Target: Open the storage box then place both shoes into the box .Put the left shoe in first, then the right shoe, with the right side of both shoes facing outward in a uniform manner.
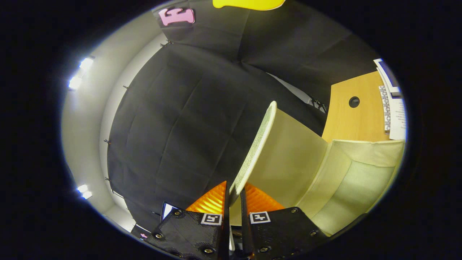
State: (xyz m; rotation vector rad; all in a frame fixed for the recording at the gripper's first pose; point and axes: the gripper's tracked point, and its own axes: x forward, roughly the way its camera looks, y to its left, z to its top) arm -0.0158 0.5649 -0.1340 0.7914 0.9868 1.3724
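My gripper is shut on the edge of the storage box lid, a cream fabric flap with a woven rim. The lid is lifted and stands tilted up from the fingers toward the far side. Just right of the lid, the open storage box shows its pale fabric walls and bare inner floor. Both fingers press on the lid's rim from either side.
A wooden table top with a round cable hole lies beyond the box, with white papers at its far right. Black cloth wall rises ahead and to the left. Ceiling lights glare at the left.
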